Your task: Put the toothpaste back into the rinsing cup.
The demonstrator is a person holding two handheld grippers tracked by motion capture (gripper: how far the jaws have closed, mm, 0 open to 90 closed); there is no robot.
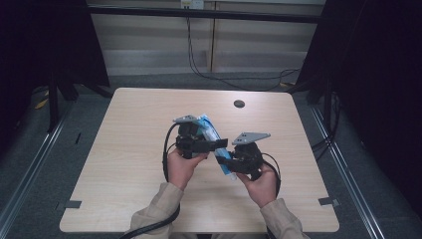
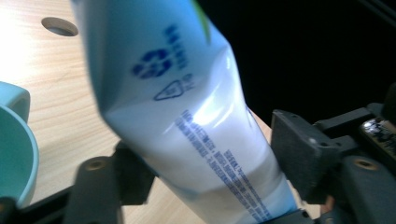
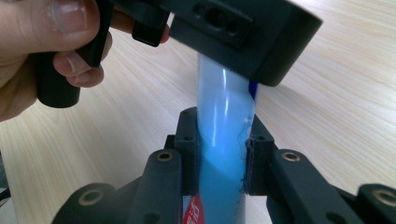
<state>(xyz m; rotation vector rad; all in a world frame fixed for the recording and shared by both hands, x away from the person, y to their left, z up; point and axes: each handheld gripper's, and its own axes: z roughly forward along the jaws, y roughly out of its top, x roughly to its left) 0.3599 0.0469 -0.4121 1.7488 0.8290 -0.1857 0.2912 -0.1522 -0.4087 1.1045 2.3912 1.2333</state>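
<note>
R hand-held gripper (image 3: 219,154) is pinching blue-white tube (image 3: 224,140) above bench (image 1: 129,149); L hand-held gripper (image 2: 210,158) is spread w/ tube between jaws.

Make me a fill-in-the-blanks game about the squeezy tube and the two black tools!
1. The tube is held between ____ tools at once.
2. The right tool is ____ on the tube's blue end.
3. The left tool has its jaws on either side of the tube's white part, and one jaw stands ____ from it.
4. The round hole is in the ____ table.

Missing words: two; shut; apart; wooden
</note>
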